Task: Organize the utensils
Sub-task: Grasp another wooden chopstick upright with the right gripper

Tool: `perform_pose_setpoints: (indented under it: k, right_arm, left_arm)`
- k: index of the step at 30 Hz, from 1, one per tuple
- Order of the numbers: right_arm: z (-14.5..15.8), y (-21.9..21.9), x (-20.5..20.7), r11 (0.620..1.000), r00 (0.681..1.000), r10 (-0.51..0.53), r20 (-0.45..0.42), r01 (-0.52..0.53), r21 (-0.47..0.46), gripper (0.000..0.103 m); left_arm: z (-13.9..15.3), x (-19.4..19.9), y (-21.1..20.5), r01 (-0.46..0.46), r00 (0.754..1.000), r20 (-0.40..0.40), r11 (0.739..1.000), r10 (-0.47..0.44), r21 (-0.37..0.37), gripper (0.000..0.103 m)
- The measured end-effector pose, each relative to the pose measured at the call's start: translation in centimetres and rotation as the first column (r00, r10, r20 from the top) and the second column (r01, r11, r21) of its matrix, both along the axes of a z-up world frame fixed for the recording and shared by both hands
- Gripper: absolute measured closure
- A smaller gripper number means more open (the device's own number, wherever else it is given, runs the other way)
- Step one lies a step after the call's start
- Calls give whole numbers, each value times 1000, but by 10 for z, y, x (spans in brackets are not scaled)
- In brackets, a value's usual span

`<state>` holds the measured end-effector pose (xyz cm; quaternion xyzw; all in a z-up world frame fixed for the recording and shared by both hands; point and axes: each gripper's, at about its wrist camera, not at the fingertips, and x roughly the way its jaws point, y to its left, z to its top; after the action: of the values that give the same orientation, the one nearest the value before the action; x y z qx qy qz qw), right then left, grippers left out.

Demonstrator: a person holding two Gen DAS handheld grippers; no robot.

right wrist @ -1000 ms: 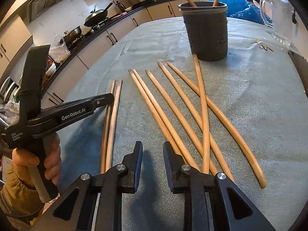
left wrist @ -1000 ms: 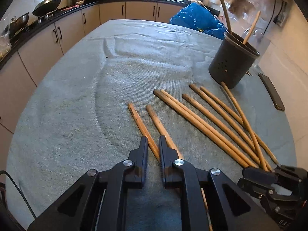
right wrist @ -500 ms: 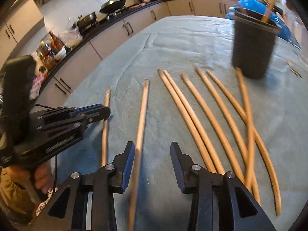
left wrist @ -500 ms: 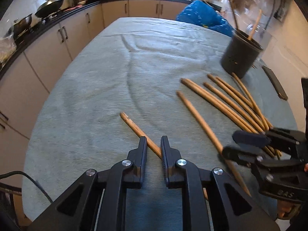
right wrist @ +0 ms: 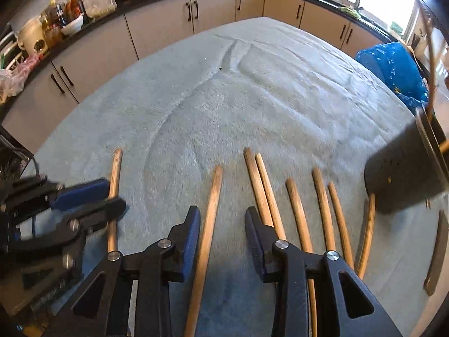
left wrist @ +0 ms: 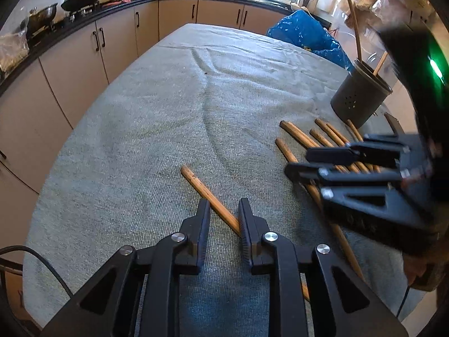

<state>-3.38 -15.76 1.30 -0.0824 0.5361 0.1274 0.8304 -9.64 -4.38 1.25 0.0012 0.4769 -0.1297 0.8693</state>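
Several long wooden sticks lie on a grey cloth-covered table. My left gripper is open, low over the table, with one lone stick crossing between its fingers. My right gripper is open, with another stick lying between its fingers. The remaining sticks lie side by side to its right. A dark perforated utensil holder stands at the right with two sticks upright in it; it also shows in the right wrist view. The right gripper appears in the left wrist view, the left gripper in the right wrist view.
A blue plastic bag lies beyond the table's far right edge. A dark flat object lies right of the holder. Kitchen cabinets and a counter with pans run along the left and back.
Both grippers have opened wider. The right gripper has swung left so that one stick now lies between its fingers. The left view has shifted left; the holder sits farther right.
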Motion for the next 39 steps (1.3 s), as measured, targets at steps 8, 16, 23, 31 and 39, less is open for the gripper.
perform_pose_setpoints:
  k: [8,16,23,31,39]
  right_arm:
    - [2,-12,13,991,998,-69,-12,70,113,96]
    - [36,-42,-23,962,984,-140,114,108,250,96]
    - [31,-54,-47,965,981,-147,123,115,237,96]
    - [26,-73,-66,950,977,-177,122,137,281,96]
    - [41,-103,-87,934,964,-206,166,144,326,96]
  left_arm:
    - [12,-6,15,-22,999,36,995,25,-96,103]
    - [33,-16,20,-28,997,73,990,38,-135,103]
    - [12,3,12,-102,989,-115,992,93,-73,39]
    - [0,25,-37,-55,995,-75,987,67,149,66]
    - [16,19,-46,21,999,-24,1000,-21,17,97]
